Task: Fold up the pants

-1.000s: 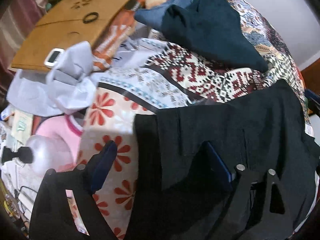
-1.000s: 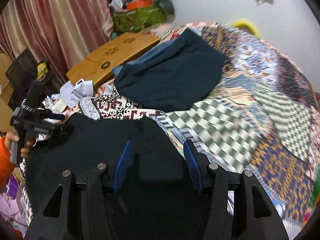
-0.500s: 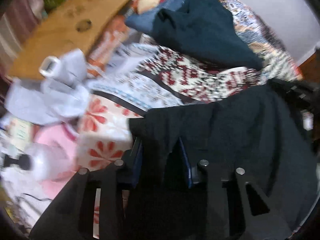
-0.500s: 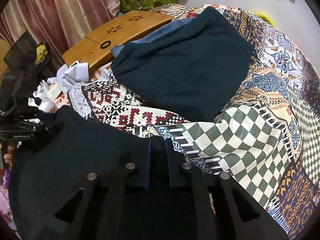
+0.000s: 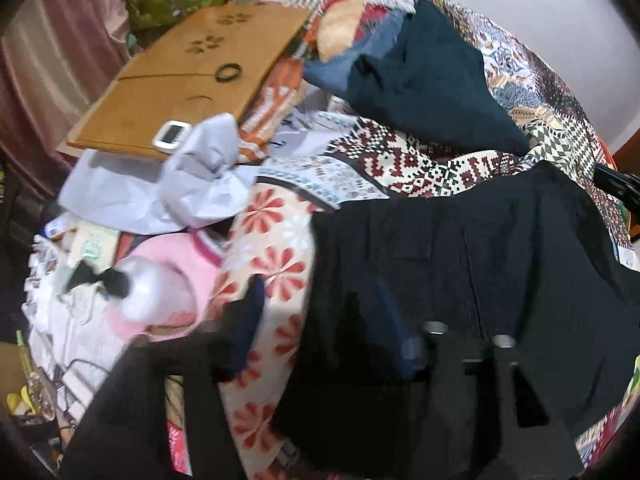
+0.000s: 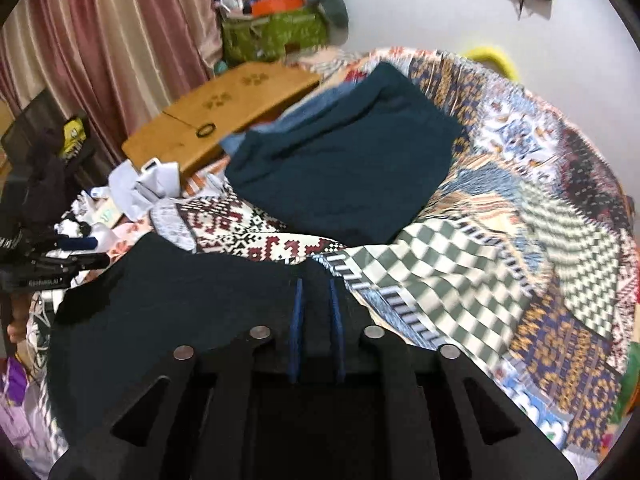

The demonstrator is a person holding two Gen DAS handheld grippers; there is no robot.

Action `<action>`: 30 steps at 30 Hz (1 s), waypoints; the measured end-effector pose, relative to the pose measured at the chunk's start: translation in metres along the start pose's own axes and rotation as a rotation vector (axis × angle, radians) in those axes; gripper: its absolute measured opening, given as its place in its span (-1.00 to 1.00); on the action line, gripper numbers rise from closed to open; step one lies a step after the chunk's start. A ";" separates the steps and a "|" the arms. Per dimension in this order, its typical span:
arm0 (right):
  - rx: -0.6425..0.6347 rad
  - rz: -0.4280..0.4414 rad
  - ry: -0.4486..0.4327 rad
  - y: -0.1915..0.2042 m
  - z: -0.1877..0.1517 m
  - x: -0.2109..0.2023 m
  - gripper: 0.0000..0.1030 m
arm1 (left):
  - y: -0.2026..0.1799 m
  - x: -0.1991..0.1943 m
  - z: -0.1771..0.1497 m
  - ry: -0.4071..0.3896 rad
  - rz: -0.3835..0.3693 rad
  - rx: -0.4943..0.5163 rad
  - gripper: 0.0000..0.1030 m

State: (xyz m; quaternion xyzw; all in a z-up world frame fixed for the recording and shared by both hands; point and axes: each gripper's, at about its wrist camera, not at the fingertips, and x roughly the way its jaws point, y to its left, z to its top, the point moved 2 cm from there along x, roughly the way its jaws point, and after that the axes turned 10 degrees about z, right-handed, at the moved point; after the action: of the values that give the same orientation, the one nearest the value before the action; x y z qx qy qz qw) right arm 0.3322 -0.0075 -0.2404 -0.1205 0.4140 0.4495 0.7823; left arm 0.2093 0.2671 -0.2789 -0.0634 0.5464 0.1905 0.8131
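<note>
The black pants (image 5: 500, 264) lie on the patterned bedspread at the near edge; they also show in the right wrist view (image 6: 192, 304). My left gripper (image 5: 320, 316) stands open at the pants' left edge; one blue pad (image 5: 248, 320) is over the flowered cover, the other sits in the black cloth. My right gripper (image 6: 316, 304) is shut on the pants' right corner, cloth pinched between its blue pads (image 6: 297, 312). The left gripper also shows in the right wrist view (image 6: 80, 252).
A folded dark teal garment (image 6: 344, 168) lies further back on the bed, with blue jeans (image 5: 340, 68) under it. A wooden lap table (image 5: 192, 76) stands at the left. Crumpled white cloth (image 5: 200, 176), a pink item and a bottle (image 5: 156, 292) clutter the left edge.
My left gripper, shut on the pants' edge half a second ago, has opened. My right gripper closed on the pants' corner and stays shut, lifted slightly.
</note>
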 end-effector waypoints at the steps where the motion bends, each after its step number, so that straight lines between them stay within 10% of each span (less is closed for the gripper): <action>1: -0.004 0.004 -0.013 0.003 -0.006 -0.011 -0.55 | 0.003 -0.007 -0.005 -0.011 0.007 -0.003 0.36; 10: -0.017 -0.001 -0.030 0.024 -0.072 -0.057 -0.23 | 0.015 -0.019 -0.055 0.064 -0.005 -0.065 0.55; 18: -0.018 0.000 -0.019 0.035 -0.128 -0.067 -0.14 | 0.014 -0.012 -0.081 0.160 -0.168 -0.174 0.53; 23: 0.059 0.048 -0.046 0.027 -0.142 -0.072 -0.10 | 0.002 -0.015 -0.084 0.174 -0.228 -0.189 0.15; 30: 0.082 0.054 -0.075 0.031 -0.152 -0.074 -0.08 | -0.012 -0.034 -0.077 0.037 -0.021 -0.094 -0.60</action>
State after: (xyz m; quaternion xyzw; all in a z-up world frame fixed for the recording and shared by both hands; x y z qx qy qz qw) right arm 0.2064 -0.1205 -0.2742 -0.0600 0.4055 0.4574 0.7892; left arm 0.1363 0.2241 -0.2795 -0.1107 0.5512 0.2059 0.8010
